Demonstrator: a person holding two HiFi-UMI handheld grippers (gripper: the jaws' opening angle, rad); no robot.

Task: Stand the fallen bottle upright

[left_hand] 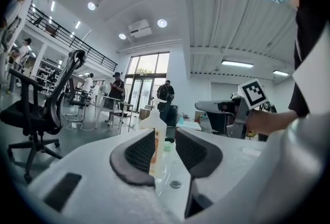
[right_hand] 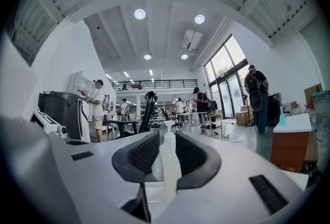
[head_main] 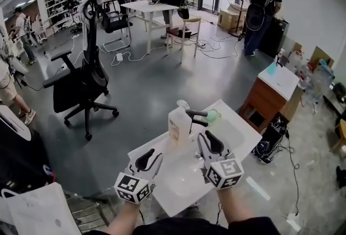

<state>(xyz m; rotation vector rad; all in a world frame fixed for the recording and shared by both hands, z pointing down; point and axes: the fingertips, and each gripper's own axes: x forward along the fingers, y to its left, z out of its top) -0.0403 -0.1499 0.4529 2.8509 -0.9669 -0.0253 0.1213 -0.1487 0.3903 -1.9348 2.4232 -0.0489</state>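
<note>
- Two grippers hover over the white desk (head_main: pixel 162 190), on its near side.
- Left gripper (head_main: pixel 150 156): jaws only narrowly apart, holding nothing.
- Right gripper (head_main: pixel 208 139): jaws likewise a narrow gap apart, empty.
- The pump bottle (head_main: pixel 180 125) stands upright on the desk beyond both grippers, just beside the black faucet (head_main: pixel 197 115), touched by neither.

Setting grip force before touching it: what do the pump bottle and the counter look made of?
Pump bottle: probably plastic, pale and semi-translucent, with an orange label. Counter: white, smooth, glossy, showing faint reflections; ceramic or similar, can't tell.
</note>
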